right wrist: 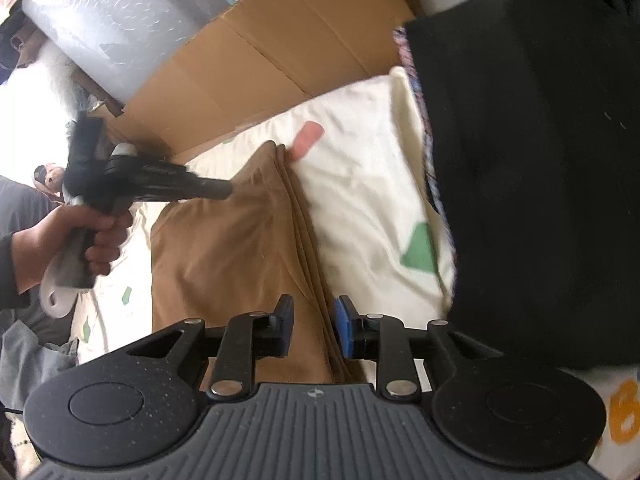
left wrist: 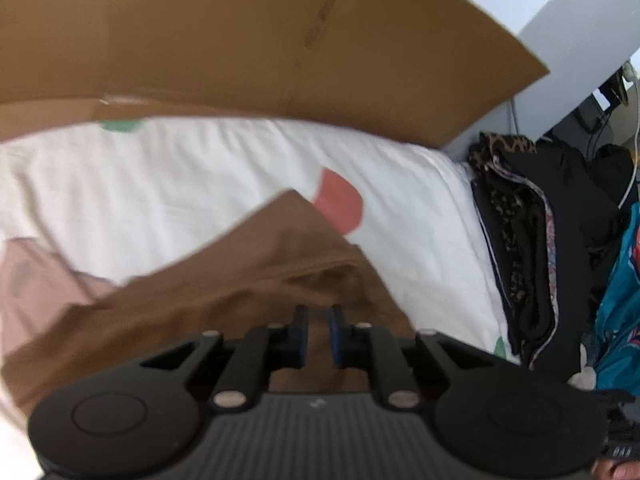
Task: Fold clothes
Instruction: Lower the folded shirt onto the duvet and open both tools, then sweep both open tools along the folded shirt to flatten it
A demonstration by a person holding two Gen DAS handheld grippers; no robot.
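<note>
A brown garment [left wrist: 224, 276] lies partly folded on a white bedsheet [left wrist: 180, 176] with coloured patches. In the left wrist view my left gripper [left wrist: 318, 334] hovers over the garment's near part, its jaws narrowly apart with brown cloth between them; whether it grips is unclear. In the right wrist view the brown garment [right wrist: 228, 248] shows stacked folded edges on its right side. My right gripper [right wrist: 314, 328] sits over those edges with its jaws parted around them. The left gripper [right wrist: 216, 190] also shows there, held by a hand at the garment's far corner.
A flattened cardboard sheet [left wrist: 280, 48] stands along the bed's far side. A pile of black and leopard-print clothes [left wrist: 532, 232] lies at the right edge of the bed, and black cloth [right wrist: 532, 152] fills the right of the right wrist view. A pink garment [left wrist: 36, 276] lies left.
</note>
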